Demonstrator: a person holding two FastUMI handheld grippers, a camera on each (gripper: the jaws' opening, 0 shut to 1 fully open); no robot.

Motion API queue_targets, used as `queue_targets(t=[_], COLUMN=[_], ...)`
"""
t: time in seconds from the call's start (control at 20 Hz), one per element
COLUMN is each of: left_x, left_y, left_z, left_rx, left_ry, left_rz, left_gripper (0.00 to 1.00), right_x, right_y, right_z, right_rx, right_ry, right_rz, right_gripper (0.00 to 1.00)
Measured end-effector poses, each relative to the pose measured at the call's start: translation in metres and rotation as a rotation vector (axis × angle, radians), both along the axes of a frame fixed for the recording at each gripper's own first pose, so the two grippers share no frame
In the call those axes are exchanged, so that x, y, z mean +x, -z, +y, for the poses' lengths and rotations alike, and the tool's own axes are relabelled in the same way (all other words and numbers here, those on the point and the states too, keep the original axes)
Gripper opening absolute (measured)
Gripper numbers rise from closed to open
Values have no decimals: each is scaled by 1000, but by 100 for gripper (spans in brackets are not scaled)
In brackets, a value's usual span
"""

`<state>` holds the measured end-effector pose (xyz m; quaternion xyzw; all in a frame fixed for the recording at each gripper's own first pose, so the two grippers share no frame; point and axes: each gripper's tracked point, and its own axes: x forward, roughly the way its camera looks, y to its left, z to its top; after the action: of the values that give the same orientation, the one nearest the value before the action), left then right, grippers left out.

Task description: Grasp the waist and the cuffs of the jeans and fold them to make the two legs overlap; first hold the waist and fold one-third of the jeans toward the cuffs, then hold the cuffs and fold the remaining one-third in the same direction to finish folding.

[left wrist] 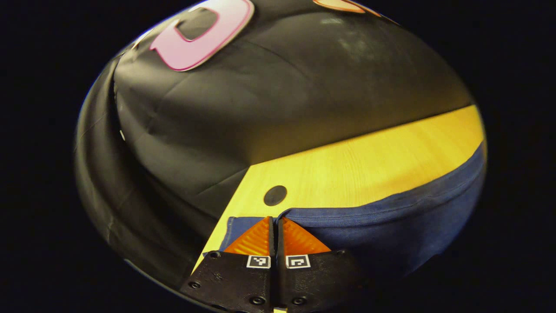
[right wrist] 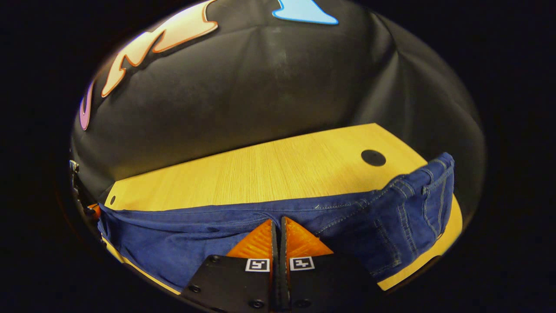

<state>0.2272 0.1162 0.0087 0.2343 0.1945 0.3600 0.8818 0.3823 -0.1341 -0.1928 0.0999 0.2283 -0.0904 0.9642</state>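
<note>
- Left gripper (left wrist: 276, 226) sits low over the jeans (left wrist: 391, 226), its fingers pressed together with only a thin slit between them; whether any cloth is nipped in that slit I cannot tell
- Right gripper (right wrist: 278, 228) is the same story: fingers closed tight over the jeans (right wrist: 243, 226), tips at the far edge of the denim, and no fold of cloth plainly caught between them
- The jeans lie stretched along the near side of the table (right wrist: 269, 169), far edge running roughly straight; in the right gripper view the stitched waist end with its belt loops (right wrist: 428, 191) is off to the right of the gripper, close to the table's dark round hole (right wrist: 373, 158)
- In the left gripper view the cloth ends just left of the gripper, near another dark hole (left wrist: 275, 195) in the table (left wrist: 369, 161)
- Risk one, my read: if the fingers hold only the top layer, or nothing, a lift would leave the lower leg behind and the legs would not overlap
- Risk two: the jeans lie close to the table's near edge, so an uneven pull by one hand could drag them off or skew the fold
- Risk three: heavy denim could slip out of a shallow pinch mid-fold
- Containers: none here to report, just table and booth wall (right wrist: 260, 87)
</note>
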Motion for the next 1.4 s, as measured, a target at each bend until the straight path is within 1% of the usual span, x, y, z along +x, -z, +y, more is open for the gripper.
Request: queue_targets(t=[0.1, 0.2, 0.3, 0.35, 0.4, 0.45, 0.5, 0.55, 0.6, 0.65, 0.7, 0.8, 0.95, 1.05, 1.1, 1.15, 1.3, 1.35, 1.4], left_x=[6, 6, 3, 3, 3, 4, 2, -3, -7, -12, -14, -20, -36, -51, -59, -67, -86, -90, -93], left_y=[12, 17, 17, 17, 18, 20, 20, 11, 3, -4, -7, -11, -24, -30, -31, -30, -23, -21, -19], left_z=[2, 1, 0, -5, -10, -18, -25, -32, -37, -46, -56, -89, -127, -152, -163, -172, -194, -200, -204], left_rx=[-14, -31, -41, -60, -95, -137, -157, -155, -143, -140, -161, -252, -308, -324, -327, -328, -320, -319, -320], left_ry=[8, 13, 6, 11, 27, 50, 61, 69, 73, 91, 118, 197, 253, 274, 277, 278, 284, 286, 286], left_rz=[12, 14, 18, 11, 0, -15, -28, -47, -66, -88, -111, -173, -243, -262, -265, -261, -235, -229, -224], left_gripper=[0, 0, 0, 0, 2, 25, 47, 69, 92, 93, 94, 94, 95, 95, 95, 95, 95, 95, 95], right_x=[3, -8, -2, -2, -3, -8, -12, -17, -23, -32, -40, -57, -87, -105, -115, -125, -139, -141, -140], right_y=[-2, -5, -6, -7, -12, -18, -30, -37, -43, -49, -55, -66, -64, -54, -48, -41, -16, -10, -3], right_z=[-1, -5, -19, -27, -32, -34, -42, -46, -52, -62, -74, -102, -151, -183, -198, -212, -242, -251, -256], right_rx=[-4, 29, 77, 106, 144, 171, 175, 177, 176, 169, 160, 129, 59, 53, 52, 42, 6, 14, 23], right_ry=[-11, -17, -14, -22, -42, -54, -48, -53, -54, -50, -42, -16, 45, 96, 116, 134, 170, 171, 172], right_rz=[-15, -10, 6, 12, 7, -10, -22, -34, -41, -43, -44, -49, -24, 1, 21, 39, 88, 96, 107], right_gripper=[2, 1, 11, 13, 42, 70, 99, 99, 97, 97, 97, 97, 97, 97, 93, 97, 98, 93, 98])
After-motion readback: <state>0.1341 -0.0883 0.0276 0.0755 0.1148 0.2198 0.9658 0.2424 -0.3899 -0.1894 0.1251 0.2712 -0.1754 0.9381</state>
